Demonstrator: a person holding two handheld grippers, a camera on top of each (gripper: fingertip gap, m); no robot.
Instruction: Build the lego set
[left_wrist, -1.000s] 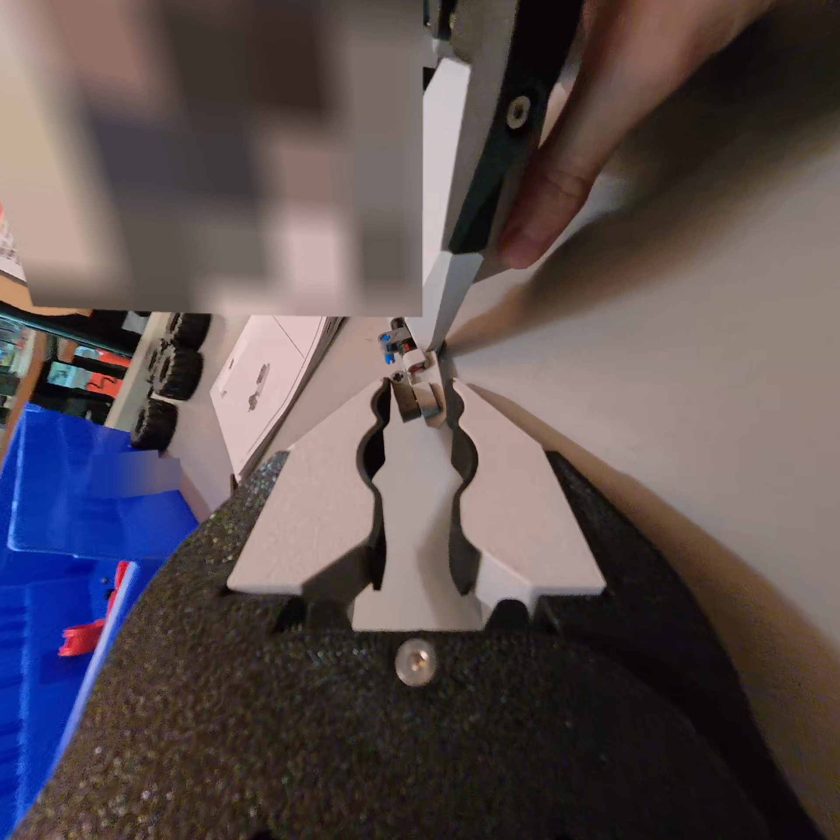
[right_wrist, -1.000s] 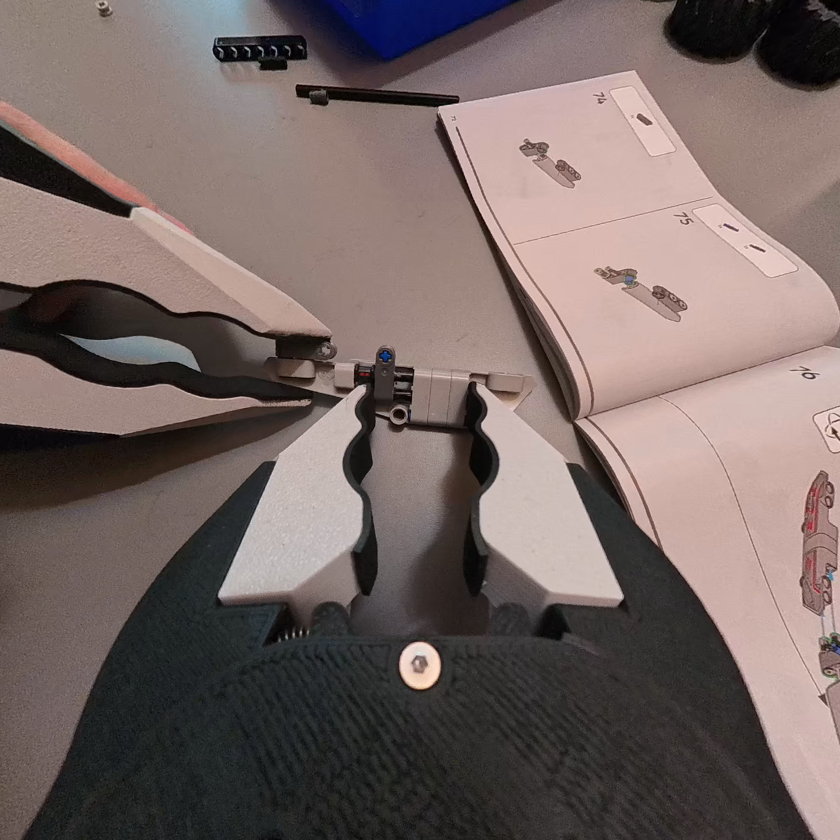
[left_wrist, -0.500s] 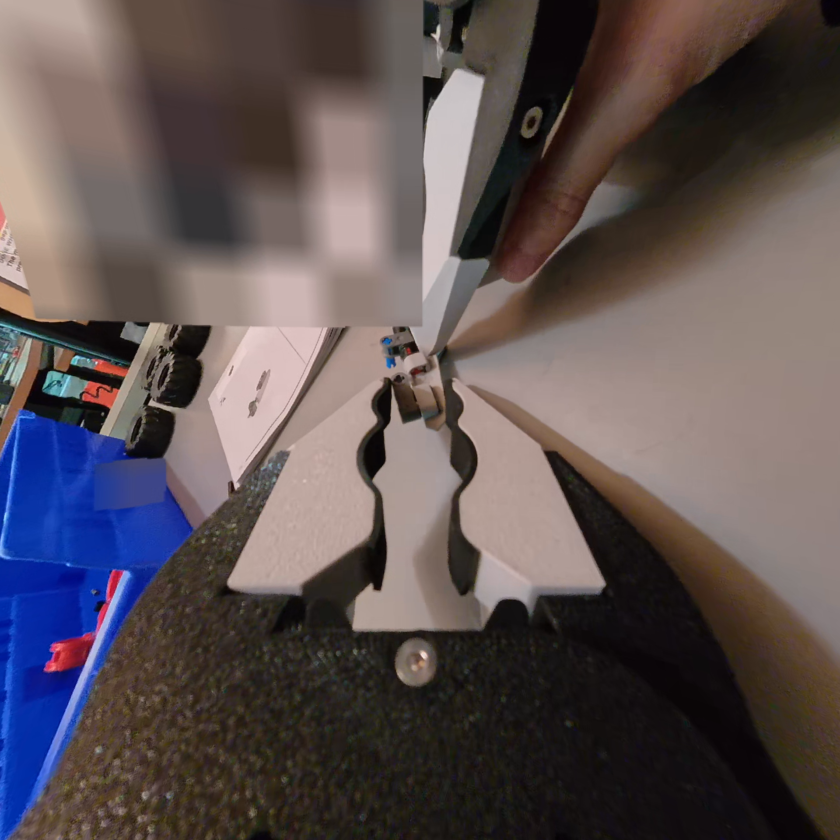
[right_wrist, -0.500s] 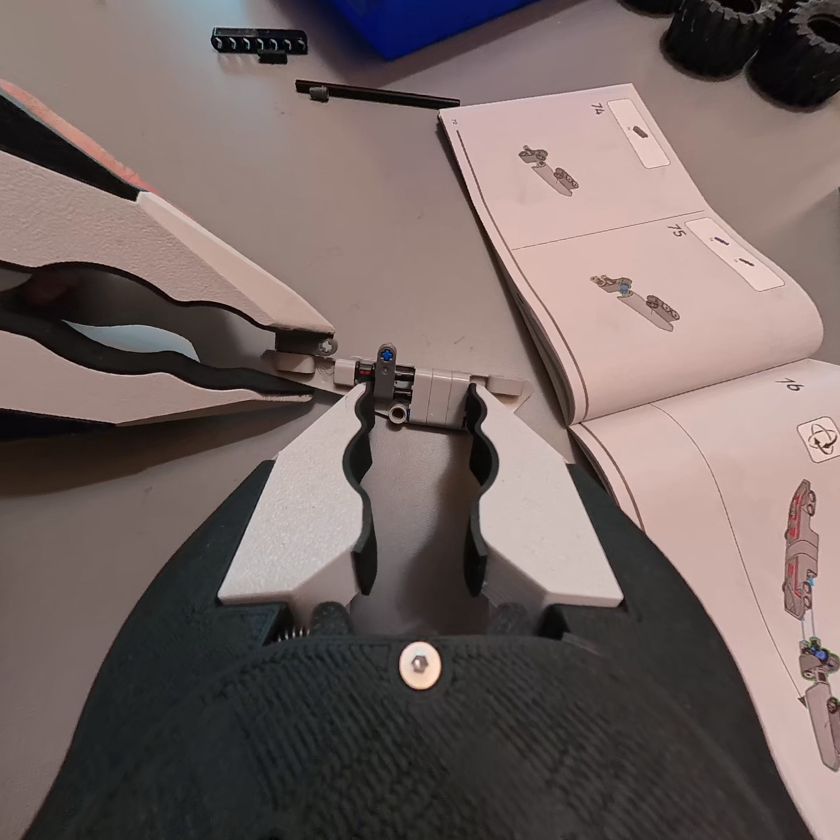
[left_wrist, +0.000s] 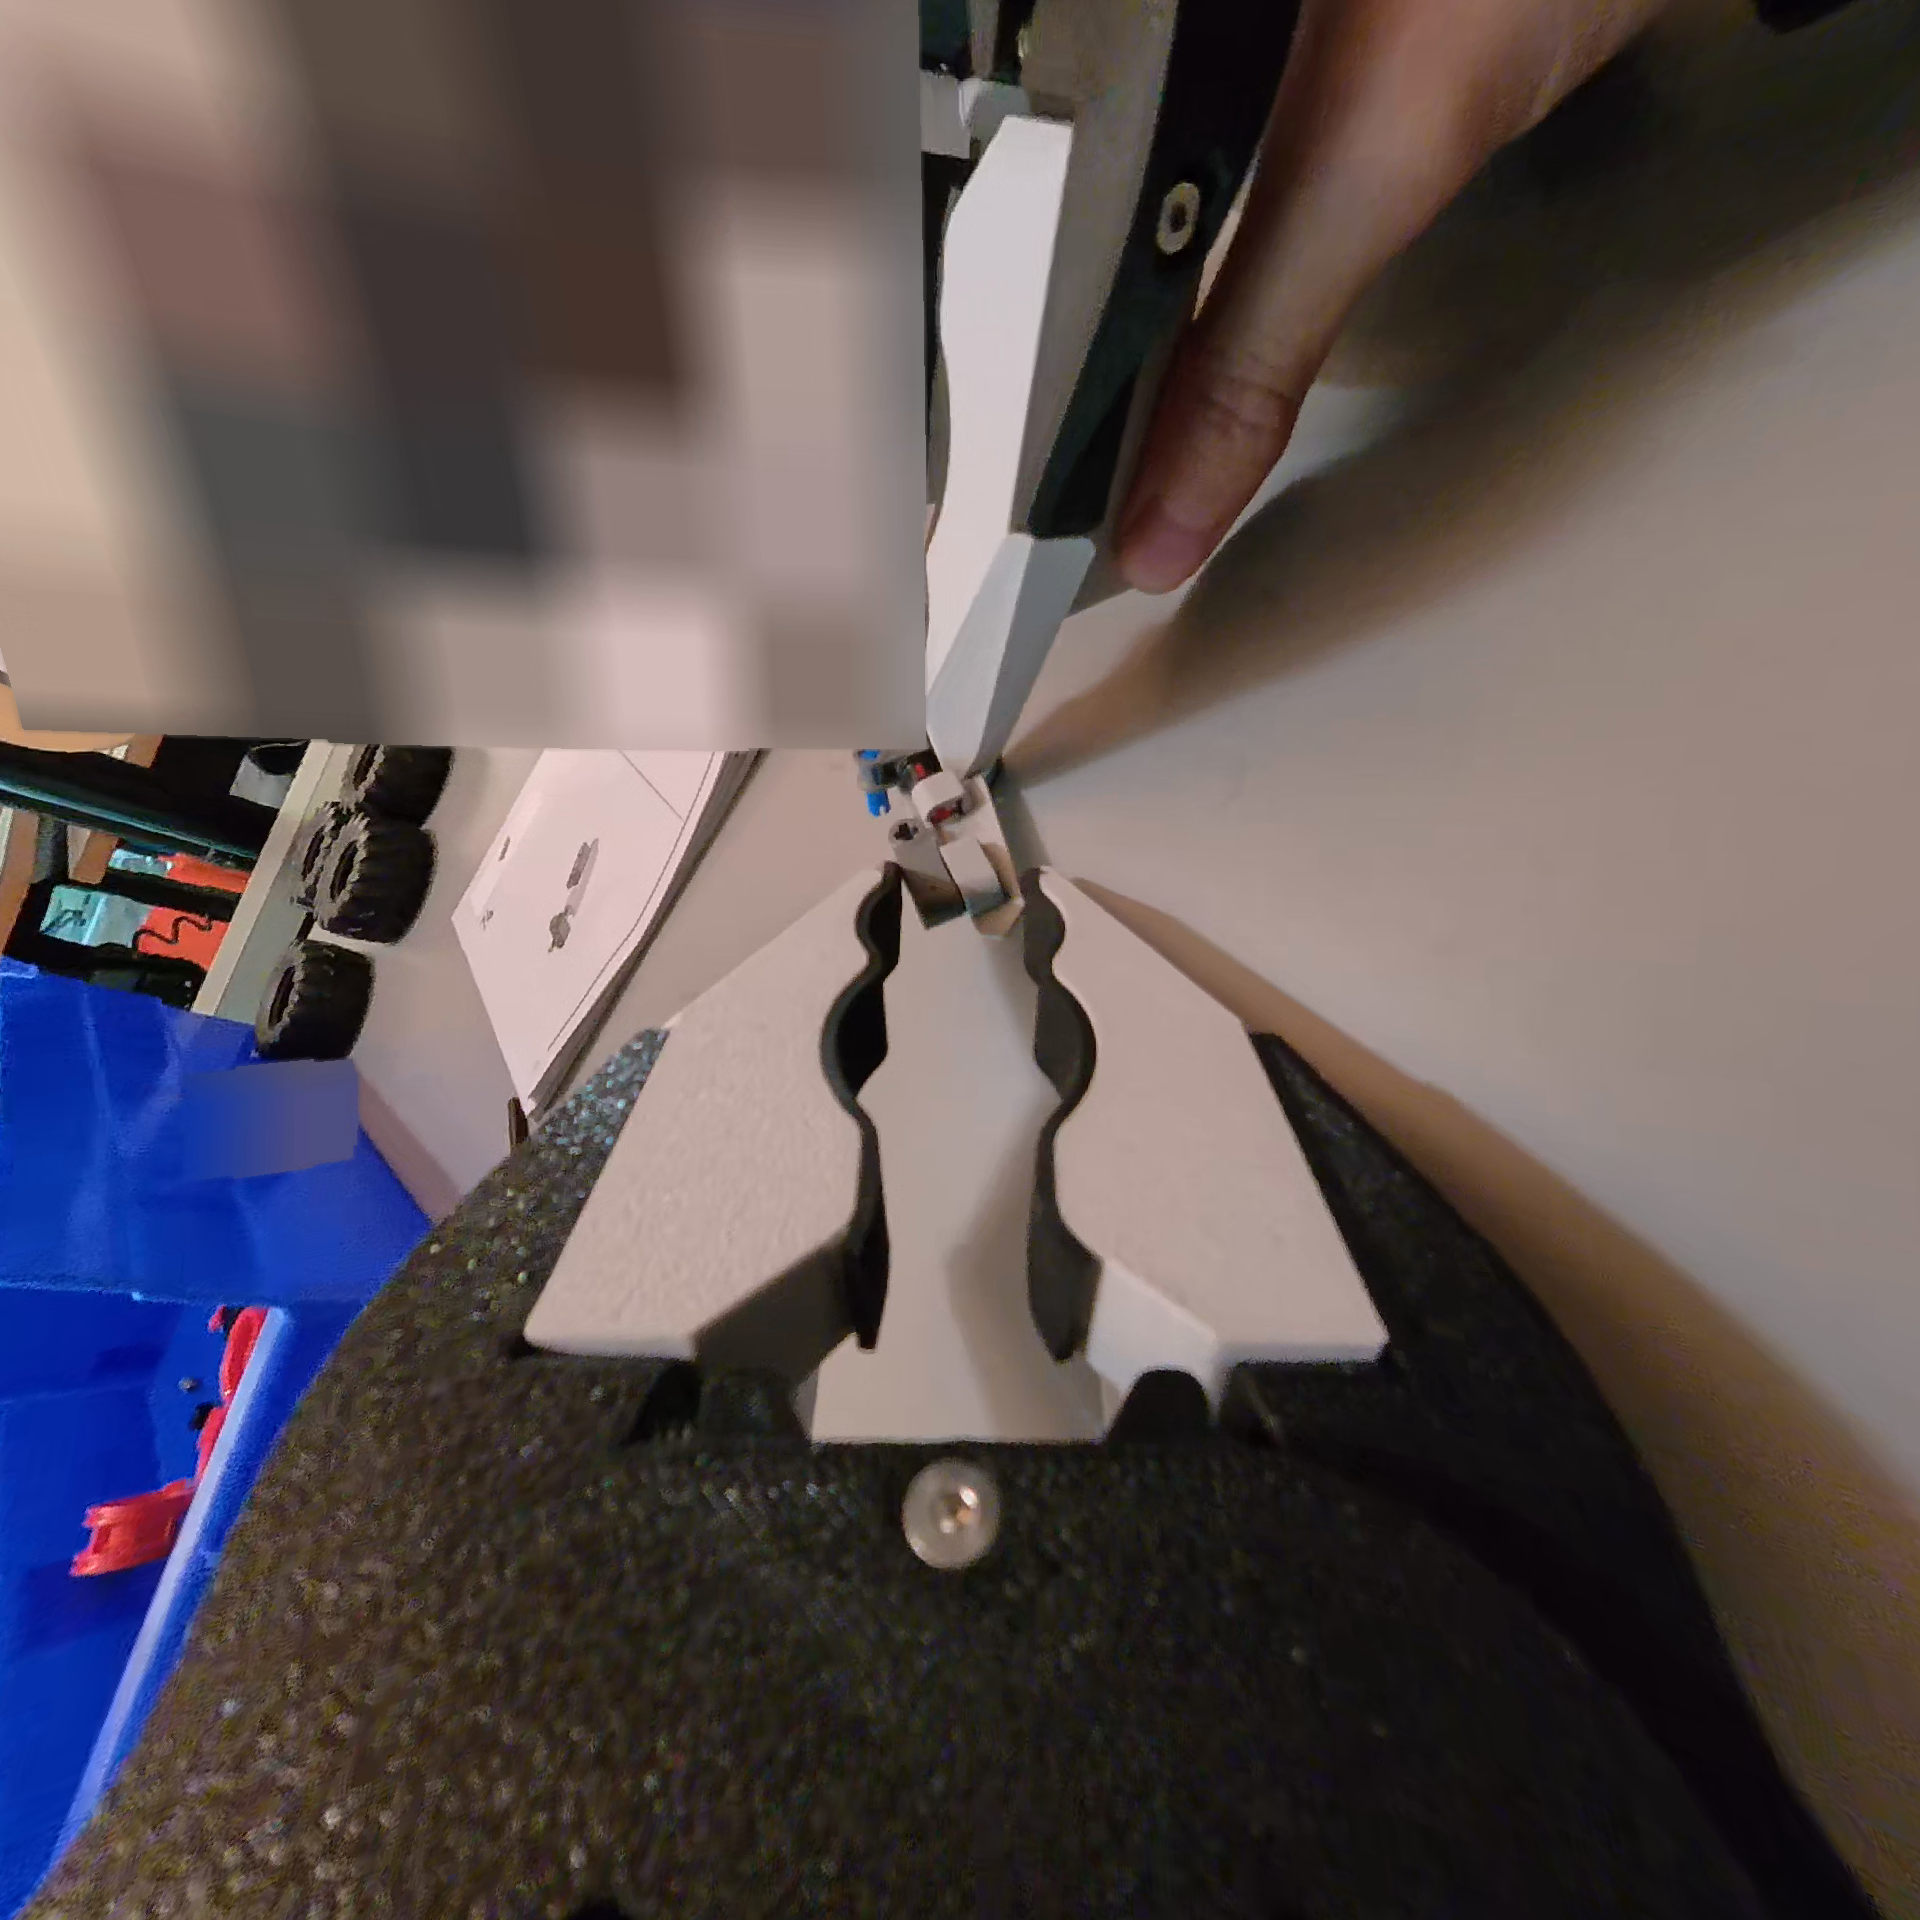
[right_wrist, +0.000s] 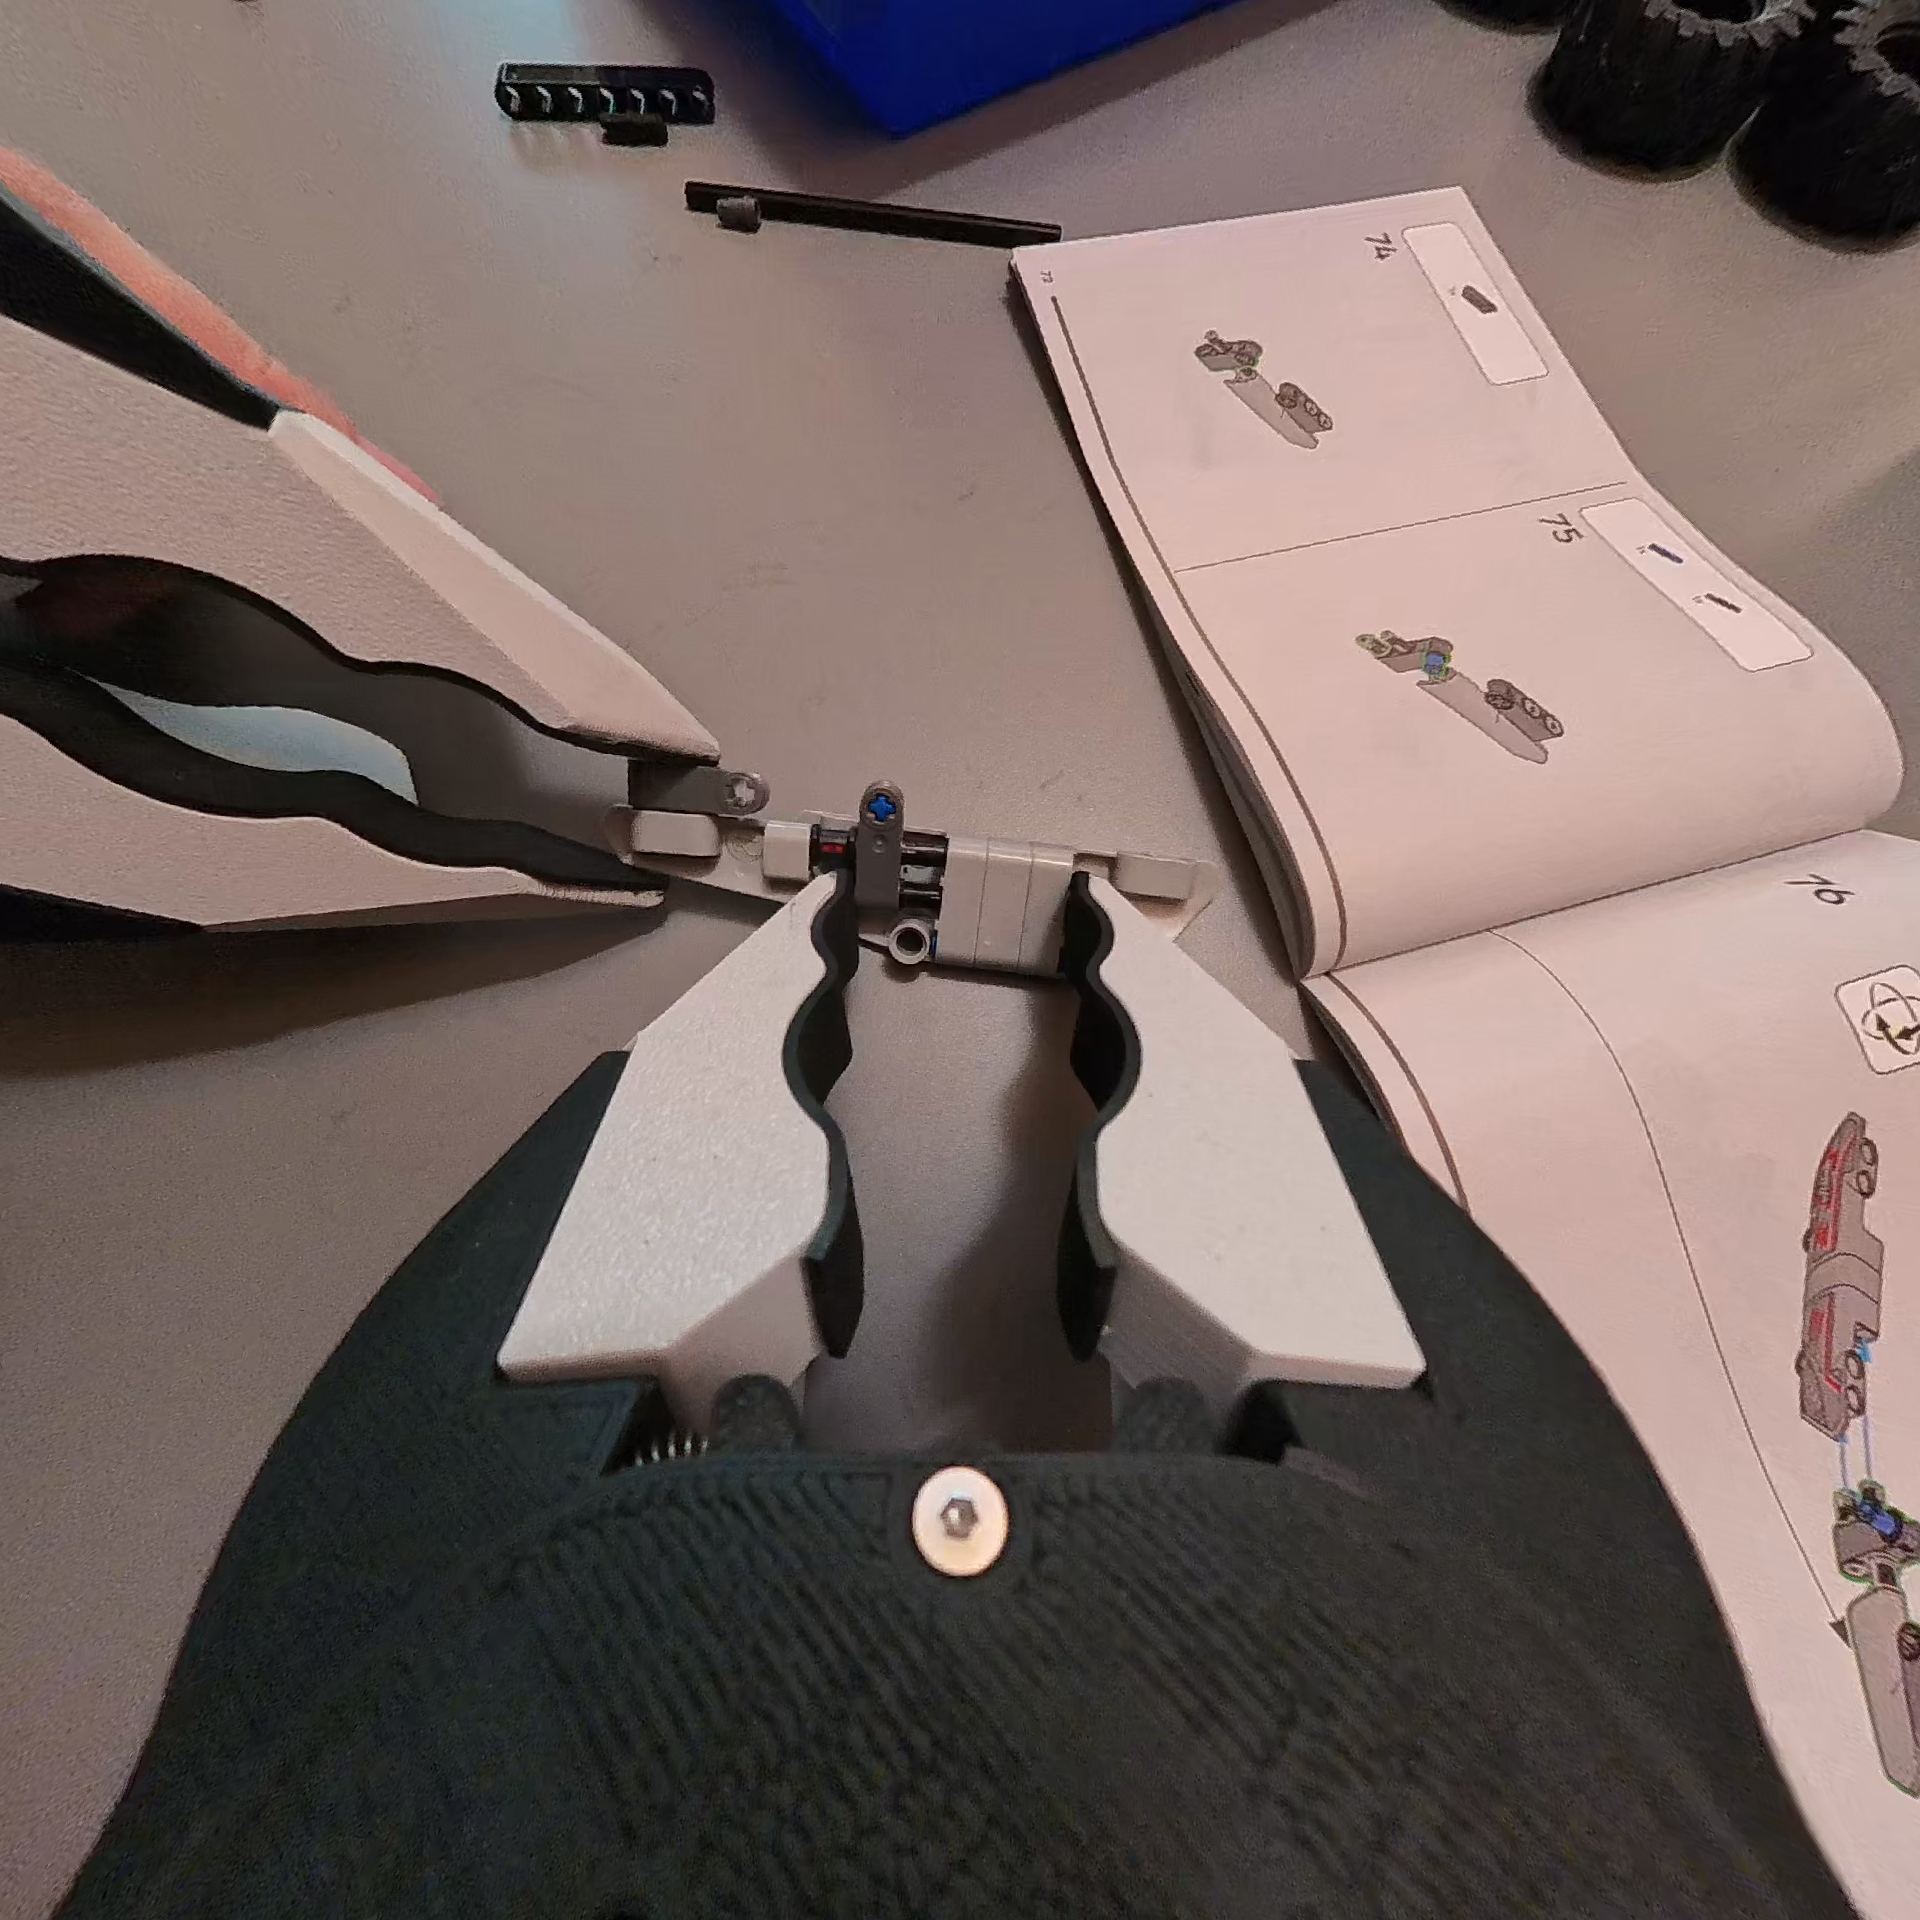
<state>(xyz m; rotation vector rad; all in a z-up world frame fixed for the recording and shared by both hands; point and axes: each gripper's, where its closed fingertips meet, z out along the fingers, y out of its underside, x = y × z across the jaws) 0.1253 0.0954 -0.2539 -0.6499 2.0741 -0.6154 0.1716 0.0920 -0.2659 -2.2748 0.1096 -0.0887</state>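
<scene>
A small grey lego assembly (right_wrist: 997, 883) with a dark lever and a blue pin rests low over the grey table (right_wrist: 727, 468). My right gripper (right_wrist: 956, 904) straddles its middle, fingertips pressed on both sides. My left gripper (right_wrist: 665, 821) comes in from the left, jaws nearly closed on the assembly's grey end link. In the left wrist view the left gripper (left_wrist: 961, 894) pinches that end of the assembly (left_wrist: 951, 821). The right gripper (left_wrist: 977, 686) comes down from above, with a person's hand (left_wrist: 1247, 364) on it.
An open instruction booklet (right_wrist: 1455, 582) lies right of the assembly. A black beam (right_wrist: 603, 88) and a black axle (right_wrist: 873, 213) lie behind it. Black tyres (right_wrist: 1714, 94) stand at the far right. A blue bin (left_wrist: 125, 1195) holds red parts (left_wrist: 125, 1538).
Both grippers keep their hold on the assembly. The right wrist view has drifted a little, so the booklet and tyres sit slightly differently. In the left wrist view the right gripper and hand have shifted slightly right.
</scene>
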